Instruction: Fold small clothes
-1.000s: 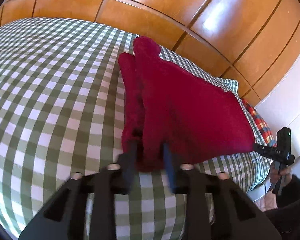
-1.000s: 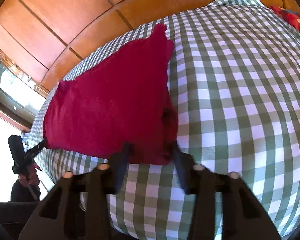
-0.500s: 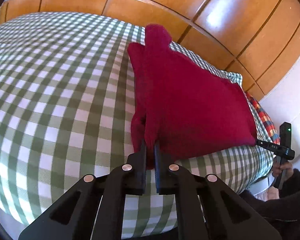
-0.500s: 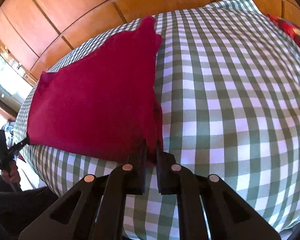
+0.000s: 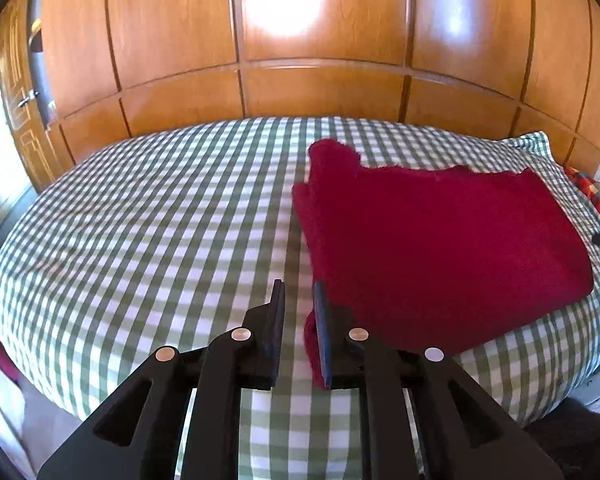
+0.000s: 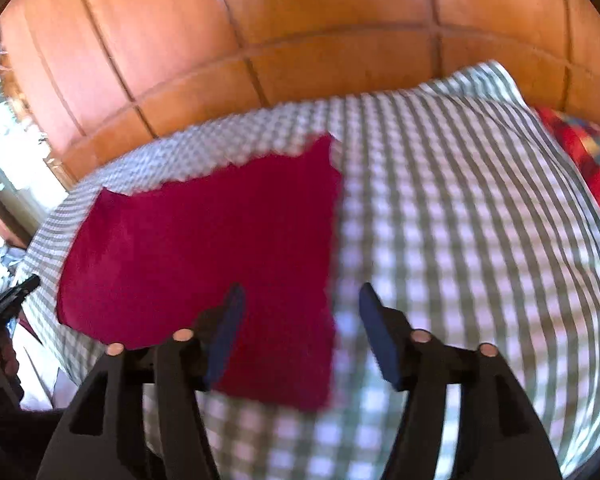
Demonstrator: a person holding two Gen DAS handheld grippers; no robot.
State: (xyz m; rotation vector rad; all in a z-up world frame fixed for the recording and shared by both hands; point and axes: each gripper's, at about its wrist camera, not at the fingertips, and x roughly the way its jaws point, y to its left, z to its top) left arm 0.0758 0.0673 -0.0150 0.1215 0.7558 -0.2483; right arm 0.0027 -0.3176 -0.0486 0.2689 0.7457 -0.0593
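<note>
Left wrist view is showing the checked bedspread (image 5: 140, 240) stretching across the whole bed, wooden wall panels (image 5: 320, 92) standing behind it, and the red garment (image 5: 440, 248) lying flat on the bed's right half, folded over with one strap-like tab poking out at the far end. The left gripper (image 5: 300, 320) is sitting at the garment's near corner with a narrow gap between its jaws and nothing between them; the cloth is lying against the outside of one finger, so I am thinking a careless move could be dragging that corner along and opening the fold. The right gripper (image 6: 300, 328) is hovering spread wide over the garment's opposite near corner, holding nothing; its picture is blurring, and a hasty swing here could be catching the edge and skewing the layers.
</note>
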